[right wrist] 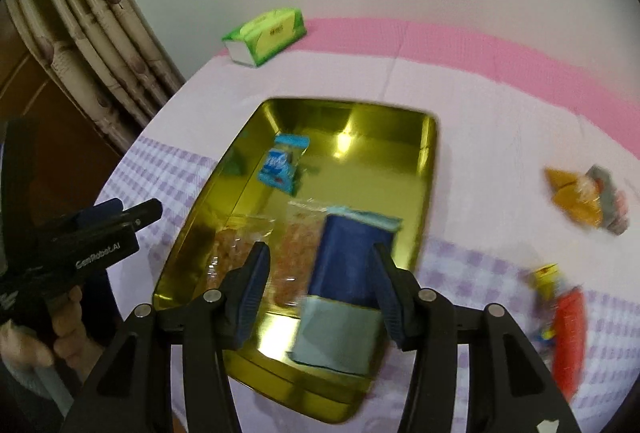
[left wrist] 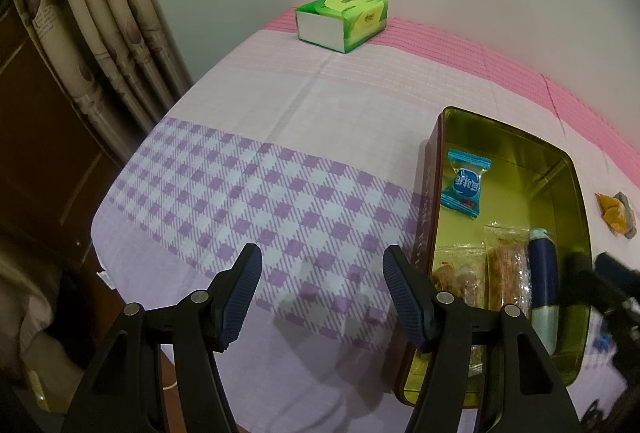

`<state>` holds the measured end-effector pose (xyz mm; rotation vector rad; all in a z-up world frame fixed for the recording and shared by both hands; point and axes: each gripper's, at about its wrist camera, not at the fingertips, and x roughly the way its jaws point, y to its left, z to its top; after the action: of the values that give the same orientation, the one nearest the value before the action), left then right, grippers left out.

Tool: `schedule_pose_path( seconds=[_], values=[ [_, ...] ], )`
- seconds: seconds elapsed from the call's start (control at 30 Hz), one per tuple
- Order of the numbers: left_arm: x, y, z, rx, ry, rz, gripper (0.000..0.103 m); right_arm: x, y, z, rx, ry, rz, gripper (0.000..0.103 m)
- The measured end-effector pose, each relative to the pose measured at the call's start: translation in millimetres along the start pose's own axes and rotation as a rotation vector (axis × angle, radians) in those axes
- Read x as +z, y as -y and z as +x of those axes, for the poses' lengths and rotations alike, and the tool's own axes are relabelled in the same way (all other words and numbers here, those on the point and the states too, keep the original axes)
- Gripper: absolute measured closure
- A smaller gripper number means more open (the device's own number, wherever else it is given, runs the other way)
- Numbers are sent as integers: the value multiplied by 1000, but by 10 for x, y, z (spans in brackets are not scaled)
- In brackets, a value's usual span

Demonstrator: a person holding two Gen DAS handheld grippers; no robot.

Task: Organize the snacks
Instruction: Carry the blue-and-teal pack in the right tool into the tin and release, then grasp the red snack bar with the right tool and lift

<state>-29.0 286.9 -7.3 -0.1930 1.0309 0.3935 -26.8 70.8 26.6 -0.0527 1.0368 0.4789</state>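
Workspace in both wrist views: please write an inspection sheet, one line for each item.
Surface: checked cloth, purple and pink.
Job's things: gold tin holds blue sachet, two clear snack packs and navy packet; orange snack and red snack lie outside it.
Clutter: green tissue pack.
Grippers: left gripper open, empty; right gripper open, over the navy packet, blurred.
Cables: nothing seen.
Surroundings: curtain, plain wall.

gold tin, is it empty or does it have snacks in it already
Not empty: the open gold tin holds a light blue candy packet, two clear orange snack packets and a dark blue packet.
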Motion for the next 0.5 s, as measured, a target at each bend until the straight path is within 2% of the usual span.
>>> schedule_pose_path(
  seconds=[0.13,0.27,0.5],
  values=[
    [-4,6,1,5,2,9,39,-14,253,-195,-13,22,-6,53],
    [-7,14,1,7,1,15,39,-83,657,-329,-88,27,-9,53],
    [-1,32,-3,12,1,29,39,-260,1383,-407,-194,-17,24,53]
  ],
)
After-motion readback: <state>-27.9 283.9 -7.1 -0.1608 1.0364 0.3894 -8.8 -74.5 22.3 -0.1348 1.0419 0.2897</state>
